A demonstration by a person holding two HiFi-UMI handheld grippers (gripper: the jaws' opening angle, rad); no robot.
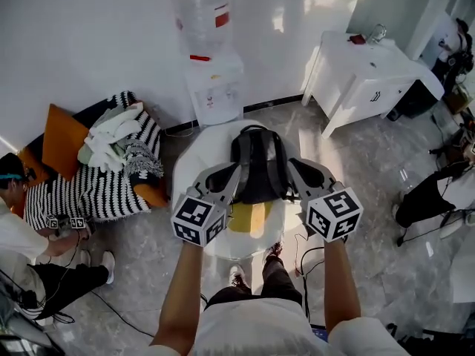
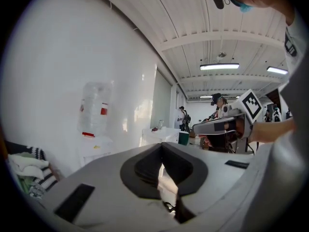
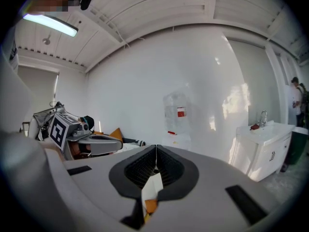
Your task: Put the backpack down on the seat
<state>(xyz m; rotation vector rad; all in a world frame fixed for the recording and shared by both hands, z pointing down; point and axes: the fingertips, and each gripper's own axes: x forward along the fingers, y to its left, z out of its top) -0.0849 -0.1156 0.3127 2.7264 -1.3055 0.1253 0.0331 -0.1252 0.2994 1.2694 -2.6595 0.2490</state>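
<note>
Over the far half of the round white seat (image 1: 189, 162) stood the backpack (image 1: 258, 165), upright, with its top handle toward the wall. A yellow pad (image 1: 249, 217) lay on the seat just in front of it. Whether its weight rested fully on the seat or partly hung could not be told from above. The left gripper (image 1: 228, 175) and the right gripper (image 1: 294, 170) flanked it, their tips at its grey shoulder straps. Each gripper's jaws were pressed together. No strap showed between the pads in the gripper views, though one caught under the tips could not be ruled out. Beyond the seat stood a water dispenser (image 1: 214, 87).

The main risk, as I judge it, was a topple: a soft pack stood on end on a rounded seat could slump or slide off the far edge. A strap snagged on a closed jaw would do the same, dragging the pack as the gripper drew off.
</note>
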